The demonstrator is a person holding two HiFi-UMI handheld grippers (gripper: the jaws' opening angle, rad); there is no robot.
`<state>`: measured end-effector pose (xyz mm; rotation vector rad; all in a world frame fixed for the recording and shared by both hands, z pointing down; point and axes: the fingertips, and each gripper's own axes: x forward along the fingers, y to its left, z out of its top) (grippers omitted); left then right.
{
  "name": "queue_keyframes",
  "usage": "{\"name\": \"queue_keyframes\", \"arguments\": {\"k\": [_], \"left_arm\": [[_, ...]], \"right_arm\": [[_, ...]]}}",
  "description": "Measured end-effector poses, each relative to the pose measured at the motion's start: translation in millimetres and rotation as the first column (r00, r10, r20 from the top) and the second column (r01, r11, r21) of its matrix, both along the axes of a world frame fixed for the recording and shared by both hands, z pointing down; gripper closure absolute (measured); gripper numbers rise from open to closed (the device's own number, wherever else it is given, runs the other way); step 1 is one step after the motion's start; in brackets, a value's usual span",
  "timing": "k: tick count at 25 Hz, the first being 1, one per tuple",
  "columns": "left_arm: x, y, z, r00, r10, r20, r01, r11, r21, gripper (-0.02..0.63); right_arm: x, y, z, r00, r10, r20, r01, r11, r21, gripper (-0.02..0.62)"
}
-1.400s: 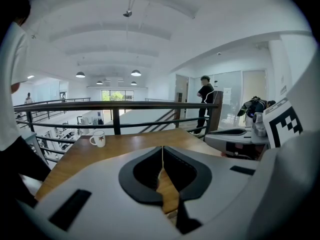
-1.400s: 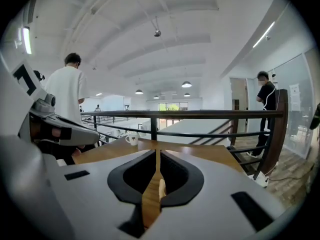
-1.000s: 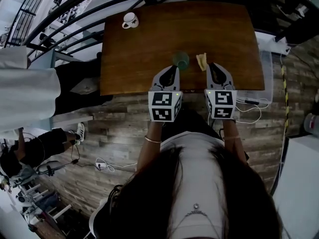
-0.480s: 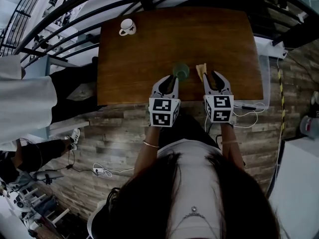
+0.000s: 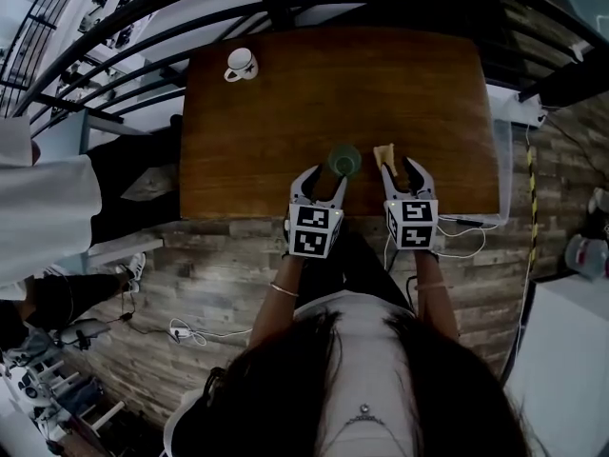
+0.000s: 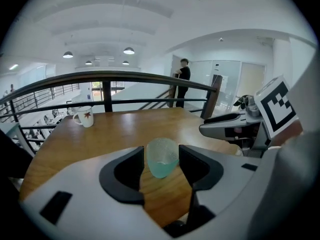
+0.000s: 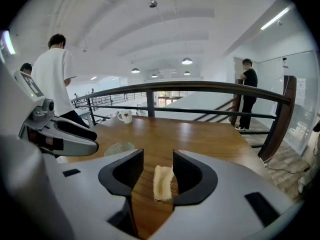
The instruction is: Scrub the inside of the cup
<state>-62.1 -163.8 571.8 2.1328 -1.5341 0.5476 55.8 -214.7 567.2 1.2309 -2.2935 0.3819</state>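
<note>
A translucent green cup (image 5: pixel 344 161) stands upright on the brown wooden table (image 5: pixel 285 112), near its front edge. My left gripper (image 5: pixel 321 177) sits just in front of the cup, jaws opening. In the left gripper view the cup (image 6: pixel 161 160) shows in the gap between the fingers with no pad pressing on it. A pale yellow sponge (image 5: pixel 383 154) lies flat to the right of the cup. My right gripper (image 5: pixel 402 170) is right behind it, jaws opening too. The sponge (image 7: pixel 161 183) lies on the wood between those fingers, close to the right one, not squeezed.
A white mug (image 5: pixel 240 64) with a red leaf print stands at the table's far left corner. A dark metal railing (image 5: pixel 133 41) runs behind and left of the table. People stand beyond it. White cables (image 5: pixel 466 227) lie on the floor at the right.
Both grippers' jaws have gone from shut to open. The cup and the sponge stay on the table, just ahead of the fingertips.
</note>
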Motion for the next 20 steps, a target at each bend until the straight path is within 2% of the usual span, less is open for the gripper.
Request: {"name": "queue_keyframes", "arguments": {"k": [4,10,15,20], "left_arm": [[0.1,-0.1,18.8,1.000,0.012,-0.001,-0.012,0.999,-0.039,0.357],[2.9,4.6,42.9,0.997,0.080,0.014,-0.079,0.994,-0.070,0.337],[7.2,7.1,71.3,0.996,0.090,0.025,-0.087,0.990,-0.115,0.308],[12.9,1.7,92.9,0.991,0.124,0.054,-0.114,0.982,-0.150,0.308]], "right_arm": [[-4.4,-5.0,13.9,1.000,-0.009,-0.015,0.009,1.000,-0.023,0.388],[-9.3,-8.5,30.4,0.999,-0.012,-0.031,0.010,0.999,-0.047,0.368],[-9.7,-8.6,45.8,0.999,-0.014,-0.045,0.011,0.997,-0.074,0.354],[-9.5,-11.3,58.5,0.999,-0.006,-0.042,0.001,0.995,-0.102,0.341]]}}
